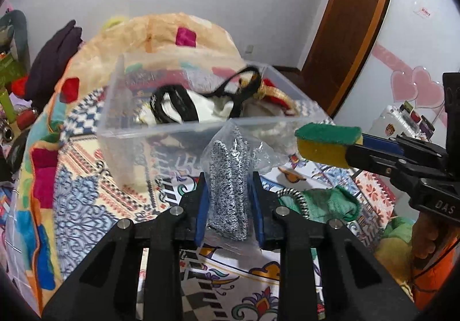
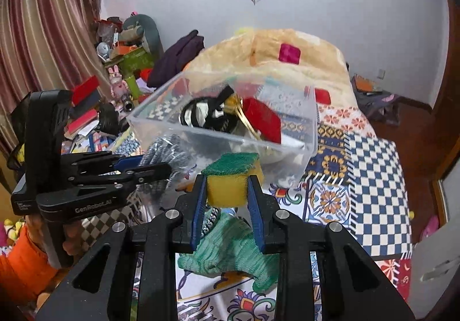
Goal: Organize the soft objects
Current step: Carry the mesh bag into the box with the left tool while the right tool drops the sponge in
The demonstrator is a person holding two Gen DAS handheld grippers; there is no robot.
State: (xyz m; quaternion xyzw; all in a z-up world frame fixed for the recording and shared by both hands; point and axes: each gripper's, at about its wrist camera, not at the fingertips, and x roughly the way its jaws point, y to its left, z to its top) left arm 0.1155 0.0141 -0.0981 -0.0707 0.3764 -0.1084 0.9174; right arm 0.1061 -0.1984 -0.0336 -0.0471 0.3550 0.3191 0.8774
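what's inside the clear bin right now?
In the clear bin: a black and white cloth, a red item and a gold strap. Whatever lies under that pile is covered.

My left gripper (image 1: 228, 177) reaches forward, its blue-padded fingers (image 1: 201, 206) pressed in from both sides on a speckled cloth in clear wrap (image 1: 228, 171), held upright between them. My right gripper (image 2: 227, 187) comes in beside it from the right, level with it, fingers (image 2: 254, 206) clamped on a yellow sponge with a green top (image 2: 230, 177). In the right wrist view my left hand (image 2: 70, 246) wraps the left gripper's handle, below an orange sleeve (image 2: 20, 260).
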